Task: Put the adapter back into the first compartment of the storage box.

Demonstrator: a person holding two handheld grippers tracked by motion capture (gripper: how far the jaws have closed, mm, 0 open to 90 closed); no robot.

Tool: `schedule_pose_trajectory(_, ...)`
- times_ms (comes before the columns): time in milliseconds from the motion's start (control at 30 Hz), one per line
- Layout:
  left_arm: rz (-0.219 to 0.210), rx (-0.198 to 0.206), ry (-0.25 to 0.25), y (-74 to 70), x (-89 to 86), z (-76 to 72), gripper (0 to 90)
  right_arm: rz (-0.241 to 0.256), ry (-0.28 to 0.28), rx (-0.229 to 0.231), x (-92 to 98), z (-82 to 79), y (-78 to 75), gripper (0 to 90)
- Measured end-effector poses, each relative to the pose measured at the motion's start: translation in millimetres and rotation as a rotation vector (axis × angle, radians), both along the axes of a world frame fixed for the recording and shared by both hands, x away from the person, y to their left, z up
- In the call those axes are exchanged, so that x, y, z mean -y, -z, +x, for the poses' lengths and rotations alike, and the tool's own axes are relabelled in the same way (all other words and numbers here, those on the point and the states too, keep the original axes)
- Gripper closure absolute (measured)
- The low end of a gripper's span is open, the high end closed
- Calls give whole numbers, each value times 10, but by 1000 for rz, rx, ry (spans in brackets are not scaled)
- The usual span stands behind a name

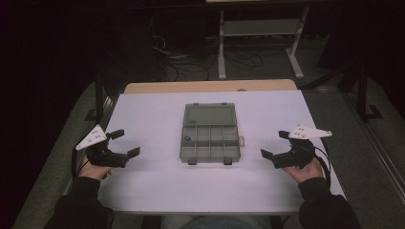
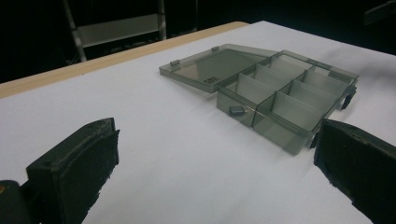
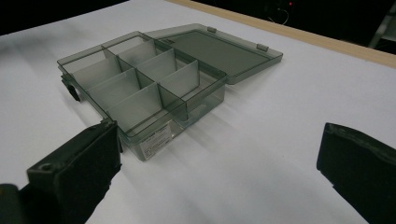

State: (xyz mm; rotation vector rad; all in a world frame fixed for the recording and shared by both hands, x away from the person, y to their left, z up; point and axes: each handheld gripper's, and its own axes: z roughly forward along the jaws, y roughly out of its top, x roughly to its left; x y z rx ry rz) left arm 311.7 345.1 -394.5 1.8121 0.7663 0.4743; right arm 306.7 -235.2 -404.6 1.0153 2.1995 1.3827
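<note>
Translucent grey compartment box (image 1: 210, 142) lying flat at table centre, its hinged lid (image 1: 209, 116) open flat toward 12 o'clock; a small dark piece (image 1: 187, 139) rests in its 9 o'clock compartment.

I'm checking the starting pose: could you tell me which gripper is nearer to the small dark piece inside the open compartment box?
Left. The left gripper sits open to the left of the small dark piece; the right gripper waits past the compartment box's far side.
</note>
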Motion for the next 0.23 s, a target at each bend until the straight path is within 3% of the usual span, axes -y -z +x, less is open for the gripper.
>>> schedule_pose_trajectory(233, -18, 10, -16, 16, -46, -30, 0, -4, -1, -3, -4, 2, 6, 0)
